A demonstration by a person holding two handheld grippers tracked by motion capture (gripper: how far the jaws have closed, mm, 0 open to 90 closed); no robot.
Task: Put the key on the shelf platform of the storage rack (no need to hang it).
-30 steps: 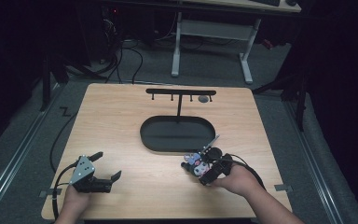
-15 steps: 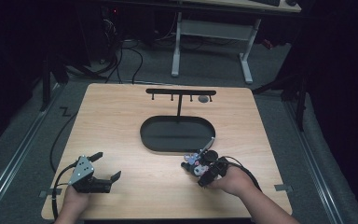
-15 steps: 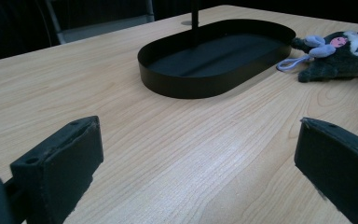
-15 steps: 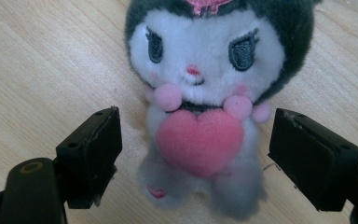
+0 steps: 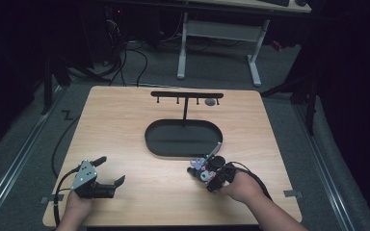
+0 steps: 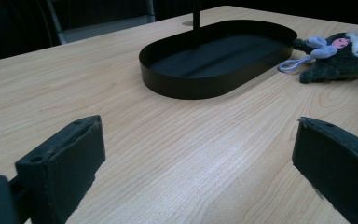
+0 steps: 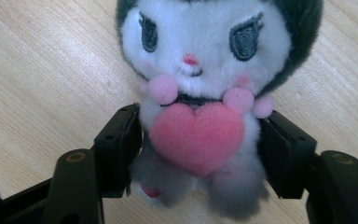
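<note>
Pale wood table (image 5: 125, 130) bears a black oval tray (image 6: 186, 86); just beside it lies the plush toy (image 7: 200, 88) (soft, light, squashy). Right gripper (image 7: 198, 144) has just been closing, pads pressing its body, the best hold. Left gripper (image 6: 196, 154) stands open, empty.

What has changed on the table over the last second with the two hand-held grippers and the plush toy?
The right hand-held gripper has just been closing its jaws and now presses on the plush toy's body beside the black oval tray. The left hand-held gripper narrowed slightly but is open, with nothing between its jaws. Tray, hook stand and both hands kept their places.
</note>
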